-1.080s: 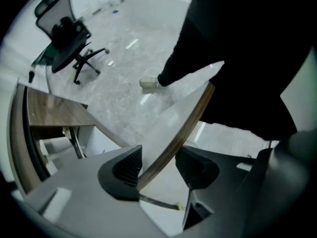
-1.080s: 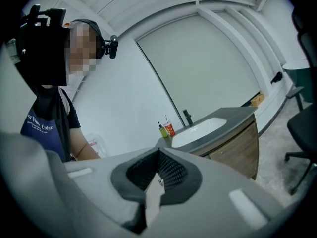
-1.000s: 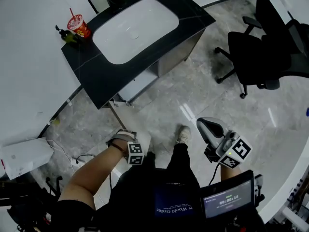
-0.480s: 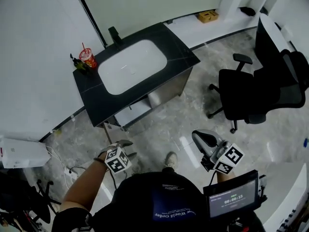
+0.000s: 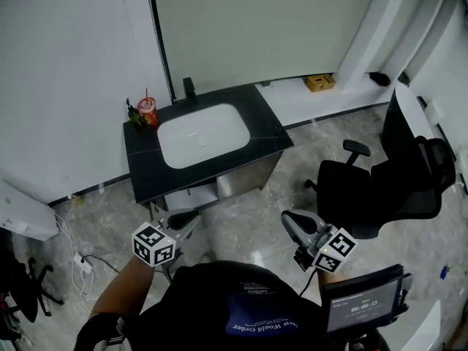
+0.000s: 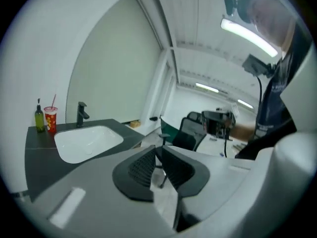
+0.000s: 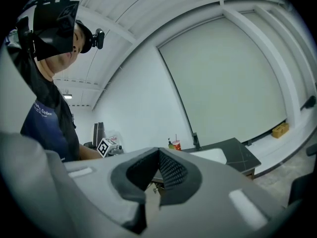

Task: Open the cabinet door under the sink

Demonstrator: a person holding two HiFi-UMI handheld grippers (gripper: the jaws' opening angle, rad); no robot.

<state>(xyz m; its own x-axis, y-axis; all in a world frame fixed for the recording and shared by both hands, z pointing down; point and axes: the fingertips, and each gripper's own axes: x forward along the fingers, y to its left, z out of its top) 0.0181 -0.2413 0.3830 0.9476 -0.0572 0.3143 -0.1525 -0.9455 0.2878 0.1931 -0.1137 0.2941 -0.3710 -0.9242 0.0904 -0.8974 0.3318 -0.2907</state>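
Observation:
The sink cabinet has a black top [image 5: 265, 136], a white basin [image 5: 201, 134] and a black tap [image 5: 189, 88]. It stands against the wall, well ahead of both grippers. Under the top, a grey door [image 5: 245, 181] covers the right half. The left half [image 5: 189, 196] shows a pale inside, with its door apparently swung out. My left gripper [image 5: 191, 216] is held in the air short of the cabinet. Its jaws have just been closing and now meet with nothing between them [image 6: 158, 152]. My right gripper [image 5: 287, 218] hangs to the right, also shut and empty [image 7: 158, 155].
A red cup with a straw [image 5: 147, 110] and a small bottle [image 5: 134, 114] stand at the top's back left corner. A black office chair [image 5: 380, 189] is on the right. A white box [image 5: 25, 210] and cables [image 5: 80, 262] lie on the floor at left.
The view has risen and pulled back from the cabinet. Both grippers have come up off the floor. The left one has rolled over and its jaws have closed.

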